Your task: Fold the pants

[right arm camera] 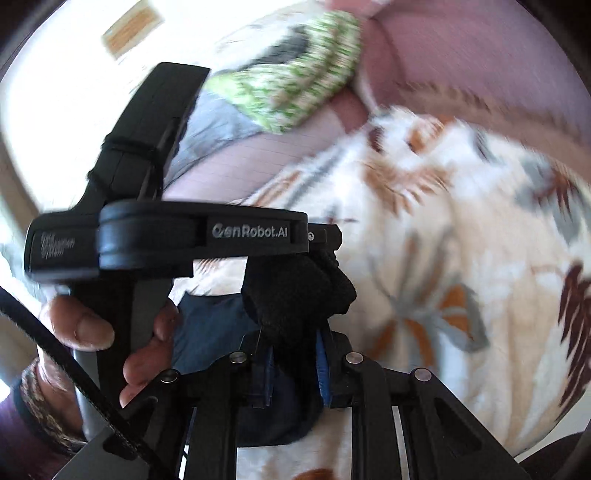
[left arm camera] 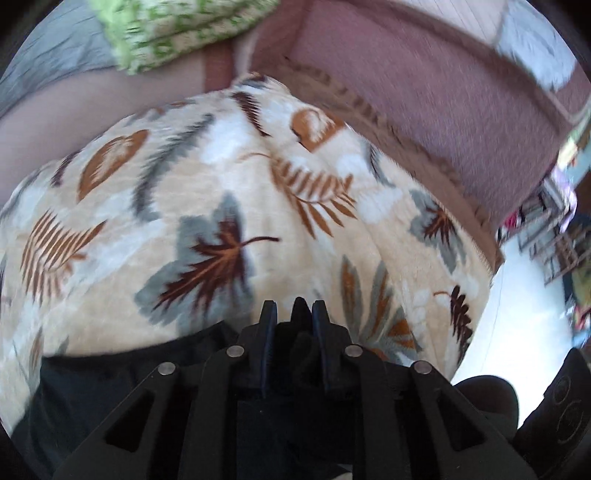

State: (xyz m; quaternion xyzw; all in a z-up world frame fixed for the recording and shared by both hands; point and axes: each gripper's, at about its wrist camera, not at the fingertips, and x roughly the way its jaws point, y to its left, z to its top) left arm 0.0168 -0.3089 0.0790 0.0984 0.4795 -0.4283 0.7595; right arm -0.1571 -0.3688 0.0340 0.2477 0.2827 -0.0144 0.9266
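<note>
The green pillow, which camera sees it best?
The right wrist view: the green pillow shows nearly whole there, though blurred, lying beyond the leaf blanket. The left wrist view catches only its lower part at the picture's top edge.

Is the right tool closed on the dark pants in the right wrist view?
Yes, the right tool has a bunched fold of the dark pants pinched between its blue pads, above the leaf-print blanket.
</note>
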